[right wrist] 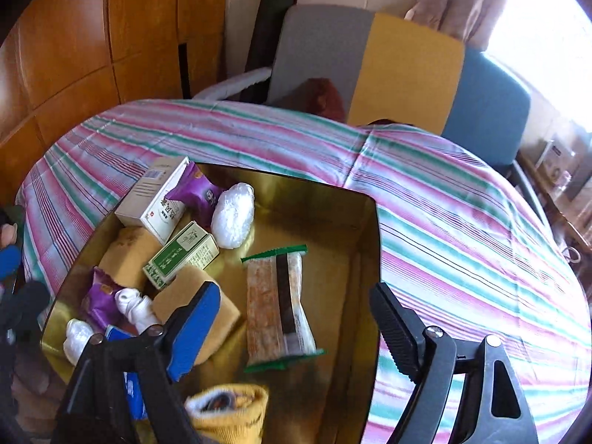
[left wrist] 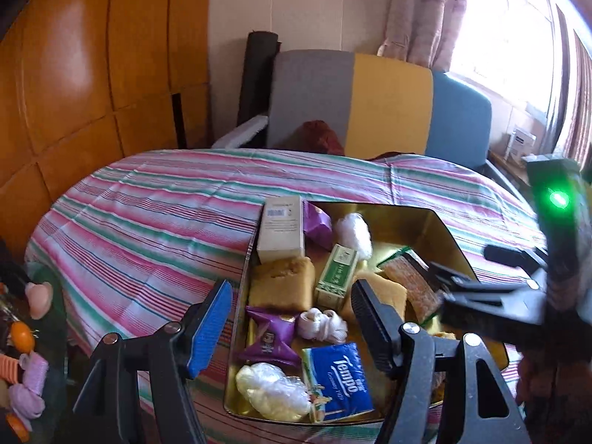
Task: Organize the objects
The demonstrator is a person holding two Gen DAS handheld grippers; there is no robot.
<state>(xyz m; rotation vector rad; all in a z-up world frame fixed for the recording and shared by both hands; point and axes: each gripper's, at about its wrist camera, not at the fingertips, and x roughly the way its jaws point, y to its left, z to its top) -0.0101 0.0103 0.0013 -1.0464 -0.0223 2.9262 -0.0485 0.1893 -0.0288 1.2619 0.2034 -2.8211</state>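
- Jaws of the right gripper (right wrist: 296, 327) stand wide with nothing between them, above the gold metal tin (right wrist: 364, 244) on the striped cloth (right wrist: 462, 222).
- Directly ahead of its fingers lies the clear green-edged snack packet (right wrist: 279, 303), flat on the tin floor; a yellow knitted roll (right wrist: 236, 405) sits just below.
- Left gripper (left wrist: 292, 323) is likewise open over the tin's crowded side.
- Judgement: lifting straight clear avoids snagging the packet or tin wall.

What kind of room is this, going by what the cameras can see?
Most likely a room in a home, perhaps a bedroom or living room. A striped cloth covers the surface that the gold tray sits on, a grey, yellow and blue sofa stands behind it, and curtains hang by a bright window.
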